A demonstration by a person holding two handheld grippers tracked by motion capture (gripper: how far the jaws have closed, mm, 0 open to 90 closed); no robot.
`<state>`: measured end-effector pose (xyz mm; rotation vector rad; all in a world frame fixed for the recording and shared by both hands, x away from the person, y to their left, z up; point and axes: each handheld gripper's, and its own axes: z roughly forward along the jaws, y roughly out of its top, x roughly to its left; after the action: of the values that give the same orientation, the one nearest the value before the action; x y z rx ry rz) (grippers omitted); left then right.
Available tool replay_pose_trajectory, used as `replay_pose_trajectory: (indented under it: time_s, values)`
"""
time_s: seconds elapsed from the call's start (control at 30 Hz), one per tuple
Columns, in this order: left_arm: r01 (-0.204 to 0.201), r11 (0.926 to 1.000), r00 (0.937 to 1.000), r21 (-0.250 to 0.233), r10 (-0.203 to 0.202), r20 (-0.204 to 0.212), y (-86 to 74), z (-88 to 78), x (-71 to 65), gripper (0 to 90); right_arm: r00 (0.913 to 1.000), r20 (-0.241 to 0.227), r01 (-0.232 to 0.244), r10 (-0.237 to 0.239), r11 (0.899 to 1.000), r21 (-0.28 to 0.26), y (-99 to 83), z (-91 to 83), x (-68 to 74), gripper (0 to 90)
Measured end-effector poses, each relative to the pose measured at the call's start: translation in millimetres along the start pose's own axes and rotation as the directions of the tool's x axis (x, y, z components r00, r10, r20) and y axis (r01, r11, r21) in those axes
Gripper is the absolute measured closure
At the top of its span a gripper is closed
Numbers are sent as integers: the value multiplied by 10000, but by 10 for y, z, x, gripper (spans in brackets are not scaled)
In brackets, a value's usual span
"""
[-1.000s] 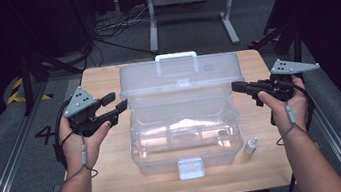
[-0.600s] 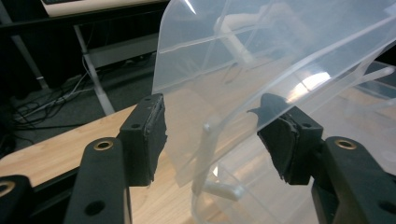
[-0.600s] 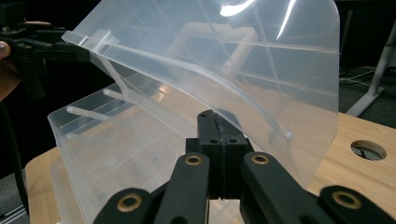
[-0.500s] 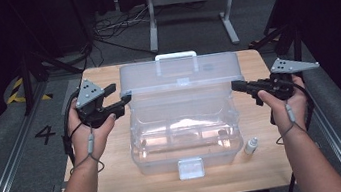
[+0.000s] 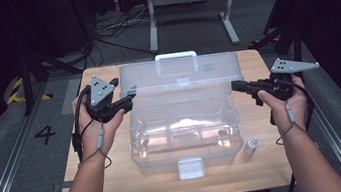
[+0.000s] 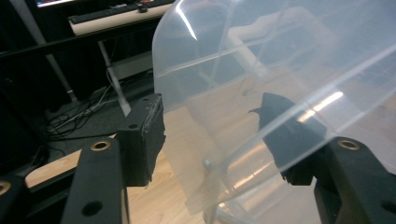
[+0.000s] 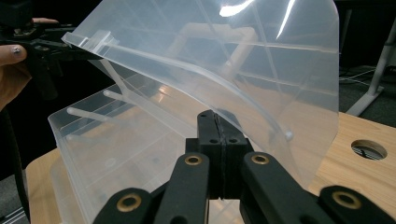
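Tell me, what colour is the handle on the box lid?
White handle, clearest in the high view.

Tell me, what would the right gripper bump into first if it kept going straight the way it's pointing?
Probably the clear box's open lid: the shut right gripper points at its edge, already very close or touching.

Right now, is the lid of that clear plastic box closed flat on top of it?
No, the lid stands raised behind the clear plastic box, so the high view looks straight down into the open interior.

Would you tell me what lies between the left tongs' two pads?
The clear box's lid edge stands between them in the left gripper view; the left tongs have just been opening.
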<state>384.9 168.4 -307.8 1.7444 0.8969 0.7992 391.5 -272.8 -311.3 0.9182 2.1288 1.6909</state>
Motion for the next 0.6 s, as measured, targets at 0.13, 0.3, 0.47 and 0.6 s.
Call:
replay_pose_trajectory:
  time_s: [0.13,0.3,0.47,0.6]
  values:
    - [112,9999,9999,-120,-112,-2,12,30,-12,415,10000,16,-22,22,10000,-23,-4,1,3,900]
    - [247,9991,9994,-344,-255,-226,-7,54,-36,440,10000,-4,-52,51,10000,-59,-7,1,5,900]
    - [352,9982,9980,-492,-377,-509,-22,51,-44,501,10000,-29,-40,39,9999,-140,-5,-5,16,900]
    - [476,9960,9967,-752,-523,-619,-45,60,-42,535,10000,-37,22,-23,9999,-123,-15,-14,28,900]
